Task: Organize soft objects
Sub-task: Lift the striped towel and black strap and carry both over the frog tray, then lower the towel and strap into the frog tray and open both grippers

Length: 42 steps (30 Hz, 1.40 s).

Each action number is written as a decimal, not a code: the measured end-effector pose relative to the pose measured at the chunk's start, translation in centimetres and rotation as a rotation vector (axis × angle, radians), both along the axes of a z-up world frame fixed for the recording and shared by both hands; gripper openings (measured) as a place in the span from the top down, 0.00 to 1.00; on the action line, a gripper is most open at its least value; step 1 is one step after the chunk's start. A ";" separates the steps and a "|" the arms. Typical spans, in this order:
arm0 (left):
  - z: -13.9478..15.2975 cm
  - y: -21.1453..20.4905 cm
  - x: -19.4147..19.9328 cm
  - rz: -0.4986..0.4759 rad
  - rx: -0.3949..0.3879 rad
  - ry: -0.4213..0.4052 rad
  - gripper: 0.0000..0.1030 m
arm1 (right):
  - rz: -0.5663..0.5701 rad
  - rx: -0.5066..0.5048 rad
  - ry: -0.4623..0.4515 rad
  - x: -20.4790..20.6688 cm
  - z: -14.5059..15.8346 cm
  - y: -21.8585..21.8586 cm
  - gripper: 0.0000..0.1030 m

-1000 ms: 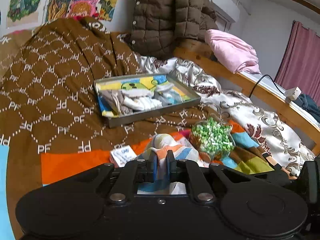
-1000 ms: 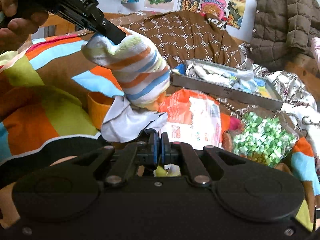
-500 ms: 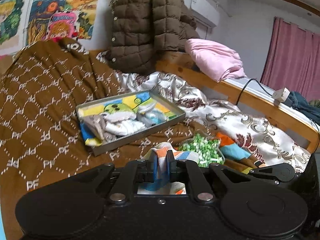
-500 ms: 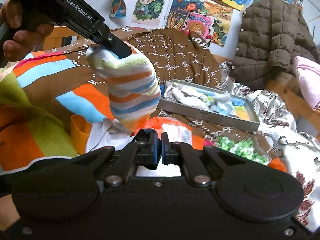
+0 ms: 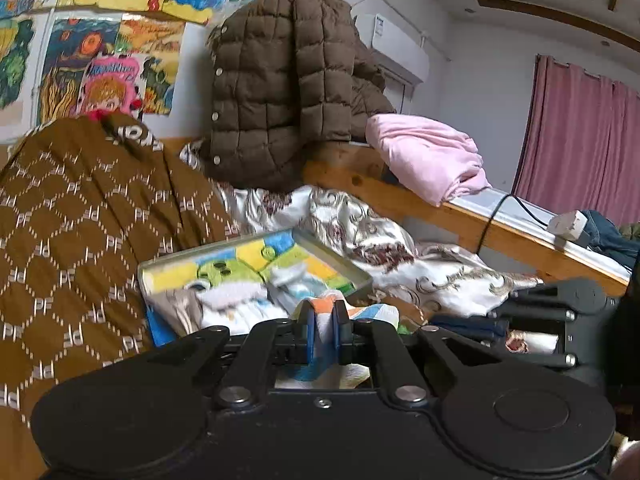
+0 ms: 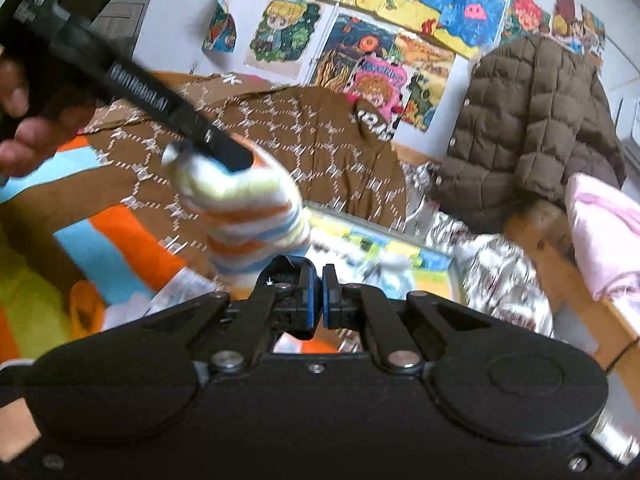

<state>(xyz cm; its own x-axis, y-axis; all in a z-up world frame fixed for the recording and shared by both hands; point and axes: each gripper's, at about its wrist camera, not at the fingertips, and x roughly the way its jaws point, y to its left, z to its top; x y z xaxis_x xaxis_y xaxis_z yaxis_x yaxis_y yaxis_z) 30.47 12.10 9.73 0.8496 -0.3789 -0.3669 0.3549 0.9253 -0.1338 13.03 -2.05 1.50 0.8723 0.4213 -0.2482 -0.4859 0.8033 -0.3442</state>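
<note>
My left gripper (image 5: 323, 316) is shut on a striped sock (image 5: 370, 314) with orange, blue and white bands, held in the air just short of the grey tray (image 5: 160, 270). From the right wrist view the left gripper (image 6: 228, 156) pinches the sock (image 6: 248, 216) at its top and the sock hangs down. The tray (image 6: 454, 280) holds several folded socks on a colourful cloth. My right gripper (image 6: 321, 294) is shut and holds nothing that I can see, low beside the hanging sock.
A brown patterned blanket (image 5: 80, 220) lies left of the tray. A brown quilted jacket (image 5: 280, 92) hangs on the wooden bed rail (image 5: 460, 216), with a pink cloth (image 5: 424, 156) on it. A striped colourful cover (image 6: 120, 240) lies at the left.
Both grippers have risen and moved toward the tray. The sock has been lifted off the bed and now hangs near the tray's near edge. The bag of green candies has dropped out of view.
</note>
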 end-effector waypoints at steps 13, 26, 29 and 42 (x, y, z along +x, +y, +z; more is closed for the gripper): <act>0.5 1.8 7.8 0.118 -0.076 -0.050 0.92 | -0.025 0.008 -0.028 11.2 4.5 3.5 1.00; -3.0 4.3 14.9 0.248 -0.219 -0.004 0.92 | -0.096 -0.003 0.036 20.9 4.8 5.8 1.00; -4.1 4.7 15.8 0.266 -0.232 0.011 0.92 | -0.120 -0.022 0.055 22.5 4.1 6.1 1.00; -8.8 5.8 18.4 0.321 -0.212 0.098 0.92 | -0.189 -0.050 0.146 27.4 0.5 6.4 1.00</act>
